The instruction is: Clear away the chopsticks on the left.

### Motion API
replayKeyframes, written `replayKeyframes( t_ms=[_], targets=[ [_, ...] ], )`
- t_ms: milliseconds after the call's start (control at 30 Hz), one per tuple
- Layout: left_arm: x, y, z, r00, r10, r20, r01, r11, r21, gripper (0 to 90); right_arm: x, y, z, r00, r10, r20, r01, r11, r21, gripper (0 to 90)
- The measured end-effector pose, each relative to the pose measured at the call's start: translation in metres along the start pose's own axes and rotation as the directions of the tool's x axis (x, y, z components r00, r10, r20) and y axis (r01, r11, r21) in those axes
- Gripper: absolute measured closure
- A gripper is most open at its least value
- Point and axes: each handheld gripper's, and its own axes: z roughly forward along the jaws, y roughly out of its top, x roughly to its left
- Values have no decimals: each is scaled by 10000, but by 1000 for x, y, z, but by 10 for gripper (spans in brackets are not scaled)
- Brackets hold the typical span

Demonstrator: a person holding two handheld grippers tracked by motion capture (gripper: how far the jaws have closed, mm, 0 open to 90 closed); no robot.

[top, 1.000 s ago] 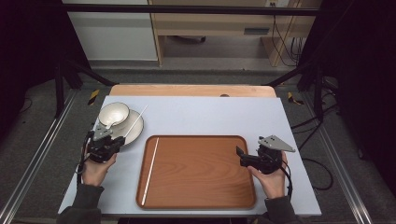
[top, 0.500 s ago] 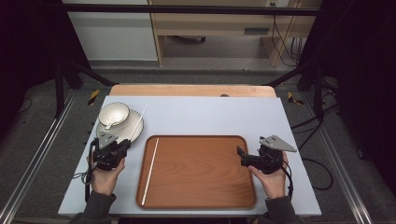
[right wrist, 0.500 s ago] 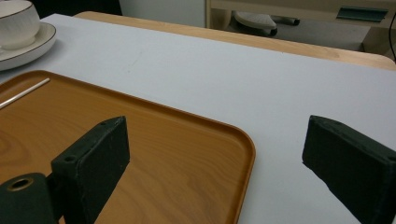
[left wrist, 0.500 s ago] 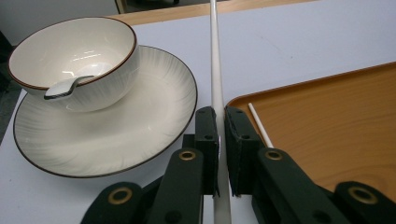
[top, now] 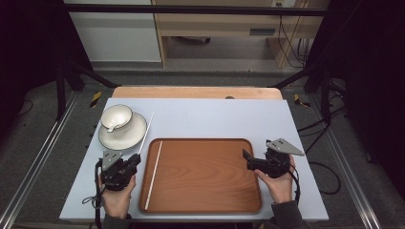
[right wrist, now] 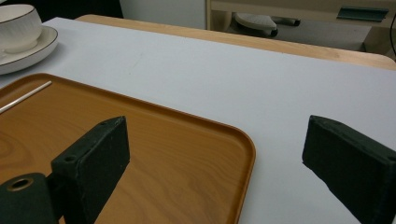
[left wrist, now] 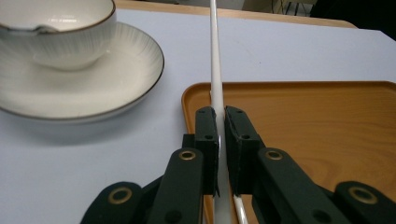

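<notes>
Left gripper [left wrist: 219, 140] jaws pinch smooth white chopstick [left wrist: 215, 70]; right gripper [right wrist: 215, 158] jaws wide.

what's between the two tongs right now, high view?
The wooden tray spans the stretch between the left tongs and the right tongs. One white chopstick lies on its left side; the rest is bare, as the high view shows.

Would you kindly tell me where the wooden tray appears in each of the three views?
High view: the wooden tray lies at centre, toward the near table edge.
Left gripper view: it takes the right half.
Right gripper view: it takes the lower left.
Shared landmark: the white bowl, off its far left corner.
</notes>
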Motion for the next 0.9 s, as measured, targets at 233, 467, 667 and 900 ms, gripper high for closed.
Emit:
replayKeyframes(
  t_ms=[233, 467, 667, 900],
  targets=[
    [-12, -25, -4, 9993, -379, -60, 378, 9992, -156, 839, 2, 0, 2, 9999, -89, 58, 89, 9999, 51, 76],
    [-24, -41, -2, 9990, -452, 24, 453, 9989, -138, 840, 4, 1, 2, 9999, -130, 41, 130, 9999, 43, 77],
    [-33, -48, 0, 9992, -365, -132, 364, 9993, -78, 840, 4, 1, 2, 9998, -170, 35, 170, 9998, 49, 77],
    [-41, -60, 5, 9995, -311, -113, 313, 9992, 239, 840, 6, 1, 2, 9998, -220, 17, 220, 9997, 50, 77]
  ],
)
